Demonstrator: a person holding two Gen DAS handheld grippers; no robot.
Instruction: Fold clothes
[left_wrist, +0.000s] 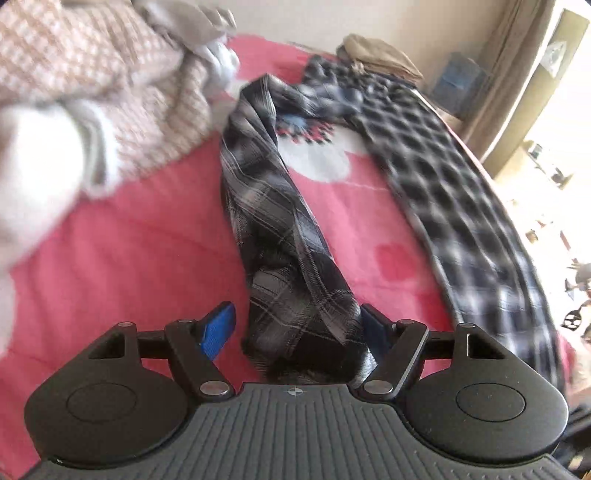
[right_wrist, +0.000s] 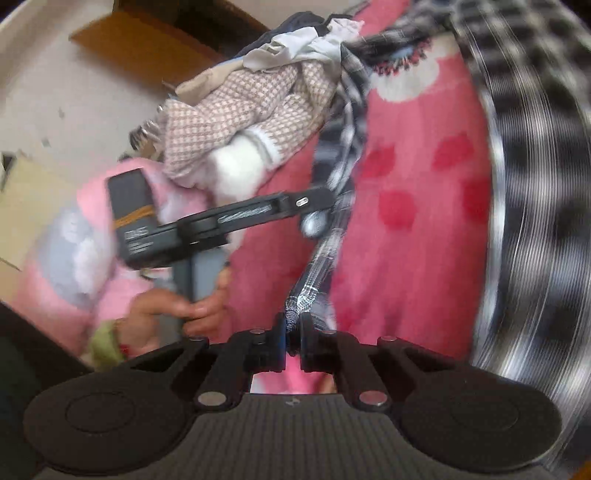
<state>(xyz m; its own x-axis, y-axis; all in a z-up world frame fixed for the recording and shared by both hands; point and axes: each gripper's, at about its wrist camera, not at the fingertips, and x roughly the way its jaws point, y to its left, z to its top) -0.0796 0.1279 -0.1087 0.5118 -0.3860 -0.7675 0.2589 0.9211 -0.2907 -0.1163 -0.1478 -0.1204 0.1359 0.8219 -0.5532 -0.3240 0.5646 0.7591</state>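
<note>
A dark grey plaid garment (left_wrist: 266, 206) lies in a long twisted strip across the pink bedspread (left_wrist: 129, 258). Its near end sits between the blue-padded fingers (left_wrist: 218, 328) of my left gripper (left_wrist: 295, 328), which stand wide apart and open. In the right wrist view my right gripper (right_wrist: 293, 332) is shut on a stretched edge of the same plaid garment (right_wrist: 332, 177). A hand (right_wrist: 184, 310) holds the left gripper tool (right_wrist: 236, 221) beside that strip. The black and white checked part (left_wrist: 461, 206) runs along the bed's right side, blurred.
A heap of pink checked knitwear and other clothes (left_wrist: 92, 85) lies at the bed's far left, with brown folded fabric (left_wrist: 380, 55) near the wall. A blue box (left_wrist: 458, 81) and shelves stand on the right. Cardboard (right_wrist: 147, 48) lies on the floor beyond the bed.
</note>
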